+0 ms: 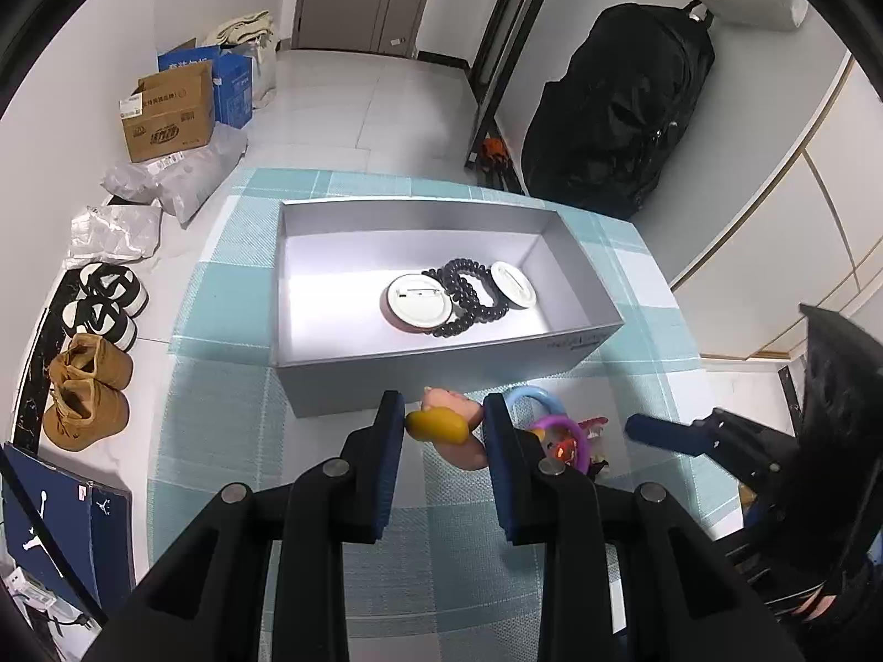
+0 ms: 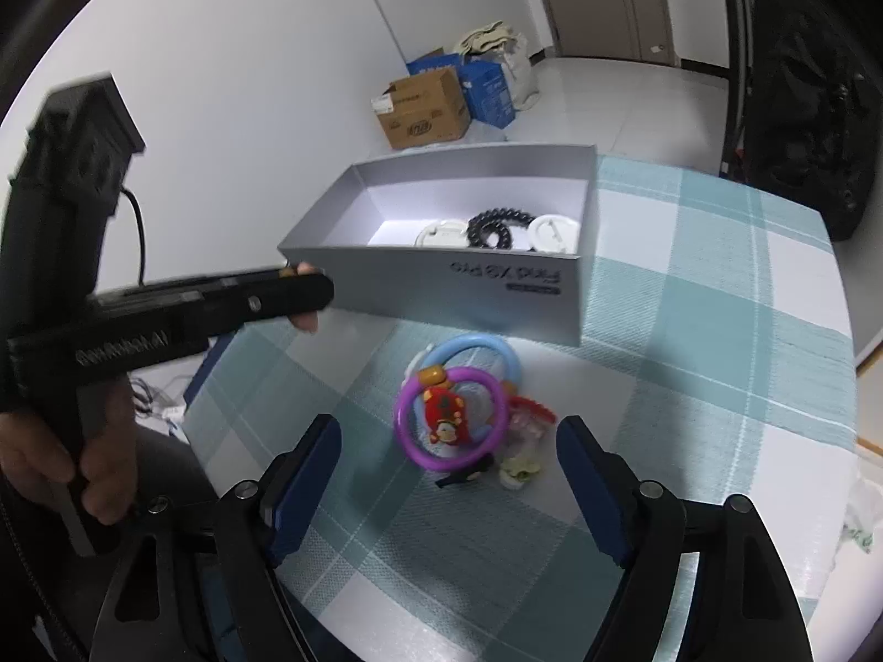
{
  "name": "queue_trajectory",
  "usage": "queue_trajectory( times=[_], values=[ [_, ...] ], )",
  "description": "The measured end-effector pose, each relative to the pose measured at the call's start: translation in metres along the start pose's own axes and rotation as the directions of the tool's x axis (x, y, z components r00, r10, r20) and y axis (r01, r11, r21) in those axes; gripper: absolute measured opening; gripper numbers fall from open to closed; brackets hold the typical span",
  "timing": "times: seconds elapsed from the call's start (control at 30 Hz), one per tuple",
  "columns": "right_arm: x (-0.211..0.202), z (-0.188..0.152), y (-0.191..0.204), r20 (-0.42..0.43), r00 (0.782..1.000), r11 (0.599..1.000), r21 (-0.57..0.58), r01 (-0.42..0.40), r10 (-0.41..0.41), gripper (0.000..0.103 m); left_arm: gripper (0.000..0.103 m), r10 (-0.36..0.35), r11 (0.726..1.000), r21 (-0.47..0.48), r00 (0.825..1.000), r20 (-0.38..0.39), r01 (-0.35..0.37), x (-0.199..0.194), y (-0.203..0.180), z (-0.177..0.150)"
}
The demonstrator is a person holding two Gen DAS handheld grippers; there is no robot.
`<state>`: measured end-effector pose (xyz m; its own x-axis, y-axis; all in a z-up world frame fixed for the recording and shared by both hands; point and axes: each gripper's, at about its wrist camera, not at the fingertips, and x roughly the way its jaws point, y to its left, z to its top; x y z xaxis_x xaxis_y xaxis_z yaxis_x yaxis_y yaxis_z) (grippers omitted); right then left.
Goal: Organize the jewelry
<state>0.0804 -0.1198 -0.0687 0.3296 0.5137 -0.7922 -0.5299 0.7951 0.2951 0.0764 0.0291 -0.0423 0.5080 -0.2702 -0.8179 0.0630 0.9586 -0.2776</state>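
Note:
My left gripper (image 1: pixel 444 422) is shut on a pink and yellow ornament (image 1: pixel 441 426), held just before the front wall of the open grey box (image 1: pixel 441 372). In the box lie two white round badges (image 1: pixel 415 306) and black coiled bands (image 1: pixel 469 292). A small pile sits on the cloth: a blue ring (image 2: pixel 485 347), a purple ring (image 2: pixel 450 425), a red charm (image 2: pixel 441 411) and a cream flower piece (image 2: pixel 516 471). My right gripper (image 2: pixel 450 444) stands open above this pile, its pads (image 2: pixel 312 460) apart from it. The right wrist view shows the left gripper (image 2: pixel 317 292) side-on at the box's (image 2: pixel 441 287) near corner.
A teal checked cloth (image 1: pixel 221 419) covers the table. On the floor at the left are cardboard boxes (image 1: pixel 168 113), plastic parcels (image 1: pixel 182 179) and shoes (image 1: pixel 88 386). A black bag (image 1: pixel 618 116) hangs at the back right. A hand (image 2: pixel 99 469) grips the left tool's handle.

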Motion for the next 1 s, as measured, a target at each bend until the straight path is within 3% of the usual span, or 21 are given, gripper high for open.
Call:
queue_trajectory(
  times=[0.07, 0.17, 0.5, 0.67, 0.83, 0.87, 1.0],
  values=[
    [0.005, -0.001, 0.001, -0.015, 1.0, 1.0, 0.001, -0.005, 0.005, 0.07, 0.023, 0.0, 1.0, -0.003, 1.0, 0.001, 0.0, 0.0, 0.001, 0.0],
    [0.009, -0.001, 0.001, -0.019, 1.0, 1.0, 0.005, -0.003, 0.003, 0.069, 0.023, -0.004, 1.0, -0.008, 1.0, -0.002, 0.004, -0.001, 0.003, 0.0],
    [0.022, -0.002, 0.029, 0.013, 0.991, 0.98, -0.147, 0.136, -0.136, 0.07, 0.023, -0.012, 1.0, -0.024, 1.0, 0.007, 0.012, -0.006, 0.006, 0.0],
    [0.035, -0.011, 0.057, 0.044, 0.966, 0.913, -0.318, 0.255, -0.255, 0.068, 0.023, -0.014, 0.998, -0.058, 1.0, 0.004, 0.014, -0.007, 0.012, 0.001],
    [0.047, -0.02, 0.07, 0.072, 0.943, 0.861, -0.389, 0.327, -0.325, 0.056, 0.023, -0.018, 0.997, -0.075, 1.0, 0.008, 0.018, -0.008, 0.016, 0.002],
    [0.046, -0.019, 0.068, 0.074, 0.944, 0.866, -0.38, 0.325, -0.322, 0.052, 0.023, -0.019, 0.997, -0.077, 1.0, 0.008, 0.02, -0.009, 0.017, 0.002],
    [0.04, -0.011, 0.053, 0.049, 0.965, 0.923, -0.285, 0.26, -0.256, 0.049, 0.023, -0.025, 0.996, -0.085, 1.0, 0.008, 0.025, -0.008, 0.018, 0.002]
  ],
)
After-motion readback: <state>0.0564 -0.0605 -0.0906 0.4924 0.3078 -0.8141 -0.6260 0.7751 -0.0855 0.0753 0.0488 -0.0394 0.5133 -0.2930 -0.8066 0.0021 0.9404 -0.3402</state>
